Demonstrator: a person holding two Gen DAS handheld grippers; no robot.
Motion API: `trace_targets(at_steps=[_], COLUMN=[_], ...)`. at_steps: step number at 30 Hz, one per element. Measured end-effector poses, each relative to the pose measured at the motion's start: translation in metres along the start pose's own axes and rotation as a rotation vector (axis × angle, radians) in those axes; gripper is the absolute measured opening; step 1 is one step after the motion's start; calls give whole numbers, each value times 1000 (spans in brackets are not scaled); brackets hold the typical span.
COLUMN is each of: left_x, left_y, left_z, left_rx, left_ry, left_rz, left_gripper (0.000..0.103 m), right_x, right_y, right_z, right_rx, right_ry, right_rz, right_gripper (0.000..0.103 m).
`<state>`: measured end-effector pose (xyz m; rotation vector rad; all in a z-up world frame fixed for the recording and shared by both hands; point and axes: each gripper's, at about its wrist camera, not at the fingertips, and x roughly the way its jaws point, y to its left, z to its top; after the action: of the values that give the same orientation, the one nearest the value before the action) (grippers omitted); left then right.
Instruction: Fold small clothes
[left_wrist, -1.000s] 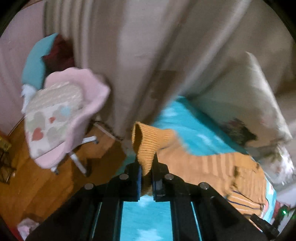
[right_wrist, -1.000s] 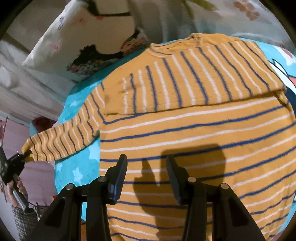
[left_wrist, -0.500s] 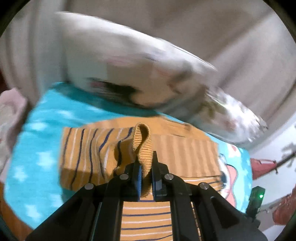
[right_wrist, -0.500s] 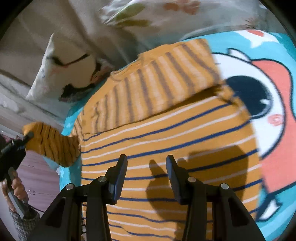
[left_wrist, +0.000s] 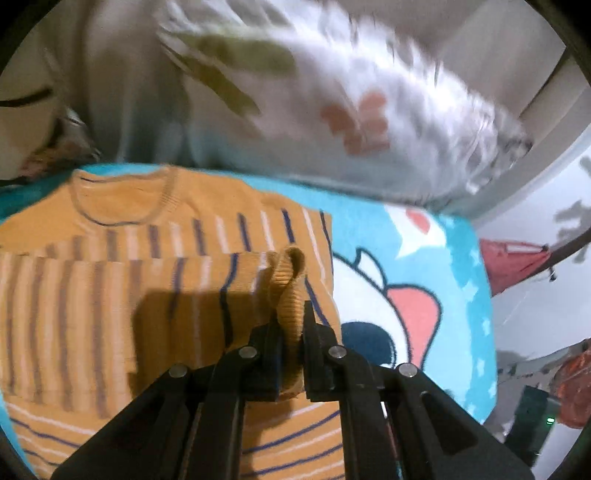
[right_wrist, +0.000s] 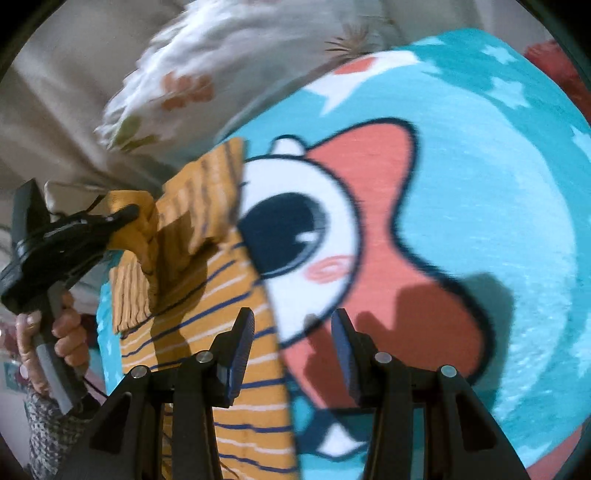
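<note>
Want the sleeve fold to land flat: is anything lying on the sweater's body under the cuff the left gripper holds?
Nothing visible does. The left gripper pinches the ribbed orange cuff above the orange striped knit sweater, whose body below shows only its own folded sleeve.

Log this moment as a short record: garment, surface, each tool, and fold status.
garment: orange striped sweater, lying on the blanket
surface: turquoise cartoon blanket
left tool: shut on the sweater's ribbed cuff, holding the sleeve over the body
right tool: open, holding nothing, above the sweater's edge
background: floral pillow
fold status: sleeve not yet released
</note>
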<state>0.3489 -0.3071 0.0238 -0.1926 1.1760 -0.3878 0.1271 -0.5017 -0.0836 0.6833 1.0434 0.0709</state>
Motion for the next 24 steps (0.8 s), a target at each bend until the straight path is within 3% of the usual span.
trace_targets(at_steps=[4, 7, 9, 11, 15, 21, 22, 24], left_x=[26, 14, -8, -33, -72, -119, -126, -138], left_y=[6, 13, 16, 25, 62, 148, 160, 179], left_z=[-7, -16, -27, -42, -78, -141, -152, -169], left_rx=[-24, -51, -37, -33, -81, -292, -325, -367], left_ry=[59, 65, 33, 0, -50, -72, -75, -82], left_rz=[4, -42, -35, -15, 105, 315, 343, 396], left_gripper=[11, 30, 45, 49, 52, 52, 52, 52], right_x=[0, 2, 6, 11, 27, 80, 95, 119], right_y=[-14, -14, -9, 1, 45, 121, 128, 133], right_z=[5, 10, 17, 24, 40, 56, 58, 61], right_rx=[13, -6, -24, -49, -153, -318, -330, -354], right_ry=[3, 5, 10, 17, 32, 92, 117, 139], right_rz=[-6, -3, 10, 36, 110, 230, 235, 164], right_gripper=[48, 48, 48, 48, 41, 41, 41, 40])
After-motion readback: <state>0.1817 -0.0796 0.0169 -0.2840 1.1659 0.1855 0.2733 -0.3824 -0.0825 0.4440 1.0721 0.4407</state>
